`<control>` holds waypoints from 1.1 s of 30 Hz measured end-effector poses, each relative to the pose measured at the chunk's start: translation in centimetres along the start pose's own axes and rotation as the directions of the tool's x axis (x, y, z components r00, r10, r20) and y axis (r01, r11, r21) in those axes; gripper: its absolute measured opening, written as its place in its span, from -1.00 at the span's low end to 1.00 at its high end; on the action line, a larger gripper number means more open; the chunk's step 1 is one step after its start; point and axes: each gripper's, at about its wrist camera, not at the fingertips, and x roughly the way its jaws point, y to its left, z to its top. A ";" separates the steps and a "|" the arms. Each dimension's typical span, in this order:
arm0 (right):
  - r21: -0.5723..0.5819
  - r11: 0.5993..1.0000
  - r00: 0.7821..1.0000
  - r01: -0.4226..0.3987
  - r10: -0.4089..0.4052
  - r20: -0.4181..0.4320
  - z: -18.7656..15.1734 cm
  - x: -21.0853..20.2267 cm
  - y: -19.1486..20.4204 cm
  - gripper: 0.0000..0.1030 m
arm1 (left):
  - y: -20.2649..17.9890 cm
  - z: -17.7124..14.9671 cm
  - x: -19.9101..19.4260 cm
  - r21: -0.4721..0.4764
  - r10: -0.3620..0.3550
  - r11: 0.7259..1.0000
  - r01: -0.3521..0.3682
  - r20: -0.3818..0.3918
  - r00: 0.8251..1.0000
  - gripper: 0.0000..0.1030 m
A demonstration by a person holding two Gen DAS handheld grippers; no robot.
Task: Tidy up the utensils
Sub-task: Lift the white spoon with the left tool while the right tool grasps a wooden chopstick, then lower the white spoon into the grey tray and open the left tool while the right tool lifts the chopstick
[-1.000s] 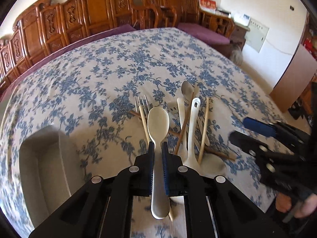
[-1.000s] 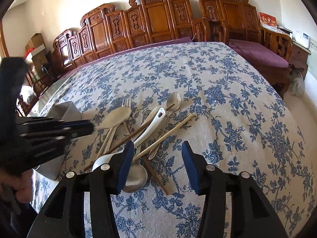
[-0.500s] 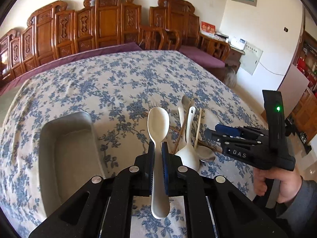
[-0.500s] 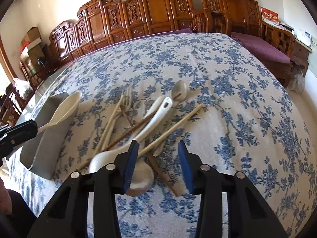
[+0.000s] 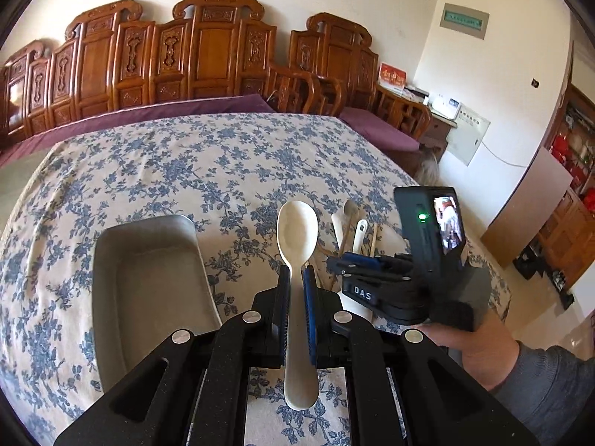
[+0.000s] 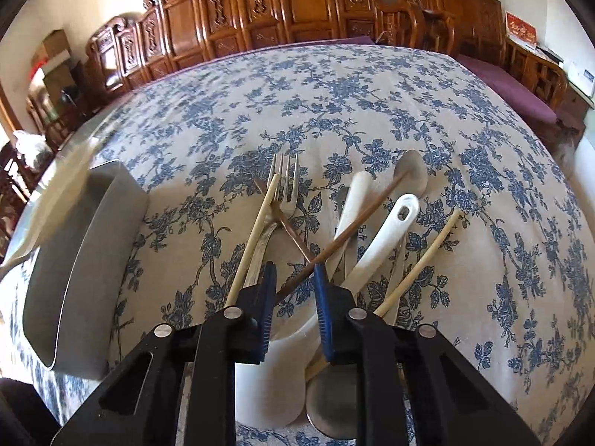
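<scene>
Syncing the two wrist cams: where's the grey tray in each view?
Left wrist: the grey tray sits left of centre on the tablecloth, left of the cream spoon that the left hand-held gripper holds.
Right wrist: the tray is at the left edge, seen from its side, left of the fork.
Shared landmark: the white slotted-handle spoon in the utensil pile.

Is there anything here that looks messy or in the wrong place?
Yes. The utensils lie in a crossed heap on the tablecloth, not sorted: a dark chopstick runs slantwise over the white ladle and the fork. The grey tray beside them holds nothing that shows. No spill or damage shows.
</scene>
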 end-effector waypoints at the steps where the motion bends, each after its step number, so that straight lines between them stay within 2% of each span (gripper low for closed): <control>1: -0.009 1.000 1.000 0.020 -0.020 -0.004 0.2 0.1 0.2 -0.58 | 0.1 0.1 -0.2 -0.002 -0.001 1.000 0.001 0.004 1.000 -0.87; 5: -0.028 0.996 0.996 0.088 -0.089 -0.016 1.1 0.9 1.1 -0.59 | 0.8 0.3 -0.8 -0.018 -0.006 1.000 0.006 0.022 1.000 -0.87; 8: -0.047 0.986 0.987 0.160 -0.162 -0.021 1.3 1.3 1.6 -0.72 | 1.2 0.3 -1.4 -0.024 0.001 1.000 -0.001 0.034 0.999 -0.87; 11: -0.033 0.982 0.982 0.188 -0.189 -0.025 1.5 1.4 1.7 -0.77 | 1.6 0.4 -2.0 -0.015 0.029 0.999 -0.028 0.053 0.998 -0.87; 14: -0.023 0.982 0.982 0.186 -0.186 -0.016 1.5 1.1 1.6 -1.00 | 2.4 0.4 -2.8 -0.018 0.045 0.999 -0.044 0.069 0.997 -0.87; 23: 0.001 0.989 0.989 0.147 -0.147 0.008 1.9 -0.1 1.1 -1.00 | 4.9 0.8 -3.4 -0.059 0.077 0.996 -0.073 0.072 0.994 -0.87; 26: -0.005 0.996 0.996 0.087 -0.087 0.026 2.1 -0.5 1.2 -0.99 | 5.2 0.7 -3.2 -0.065 0.086 0.995 -0.082 0.067 0.994 -0.87; 29: -0.044 0.997 0.998 0.068 -0.067 0.012 2.3 0.0 1.7 -0.98 | 5.4 0.6 -2.9 -0.072 0.091 0.994 -0.086 0.060 0.994 -0.87; 33: -0.085 0.992 0.995 0.097 -0.098 -0.007 2.6 1.0 1.8 -0.88 | 5.3 0.6 -2.7 -0.066 0.094 0.994 -0.090 0.057 0.994 -0.87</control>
